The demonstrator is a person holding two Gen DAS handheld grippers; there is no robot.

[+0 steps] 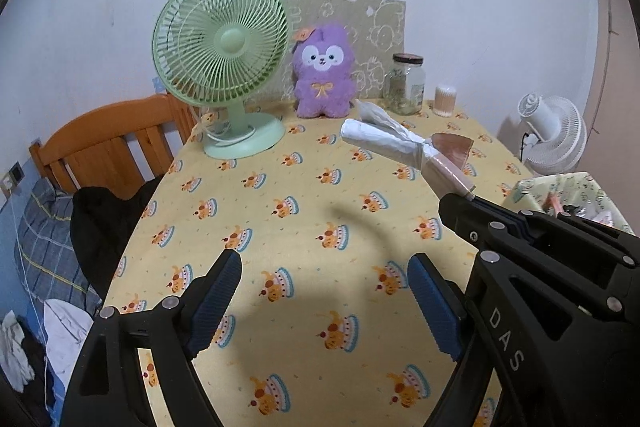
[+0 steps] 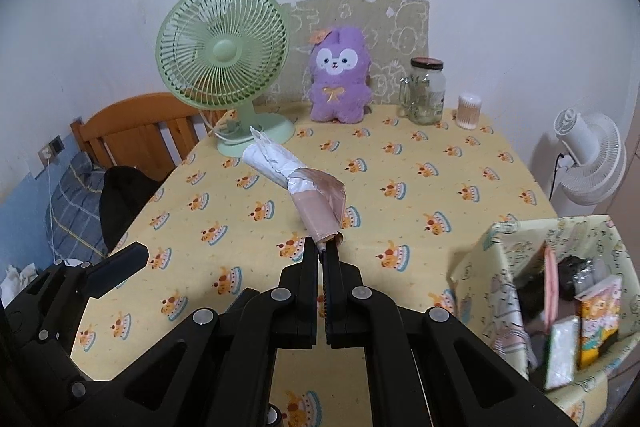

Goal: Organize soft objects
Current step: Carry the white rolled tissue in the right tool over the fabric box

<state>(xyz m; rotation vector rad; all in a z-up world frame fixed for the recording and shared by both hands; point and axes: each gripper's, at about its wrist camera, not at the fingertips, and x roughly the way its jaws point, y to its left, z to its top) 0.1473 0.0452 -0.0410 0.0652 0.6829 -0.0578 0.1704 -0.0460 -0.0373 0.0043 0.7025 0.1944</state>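
My right gripper (image 2: 322,251) is shut on the end of a rolled pink and white soft bundle (image 2: 296,183), which sticks out forward in the air above the yellow tablecloth (image 2: 420,195). The left wrist view shows the same bundle (image 1: 404,147) held by the right gripper (image 1: 466,197) at the right. My left gripper (image 1: 324,279) stands open above the cloth with nothing between its blue pads (image 1: 218,301). A purple plush toy (image 2: 339,83) sits upright at the far edge of the table. A patterned box (image 2: 500,279) with several soft packets inside stands at the near right.
A green desk fan (image 2: 222,63) stands at the back left, with a glass jar (image 2: 426,91) and a cotton swab tub (image 2: 469,111) at the back right. A wooden headboard (image 2: 136,131) and bedding lie left of the table. A white floor fan (image 2: 592,163) stands to the right.
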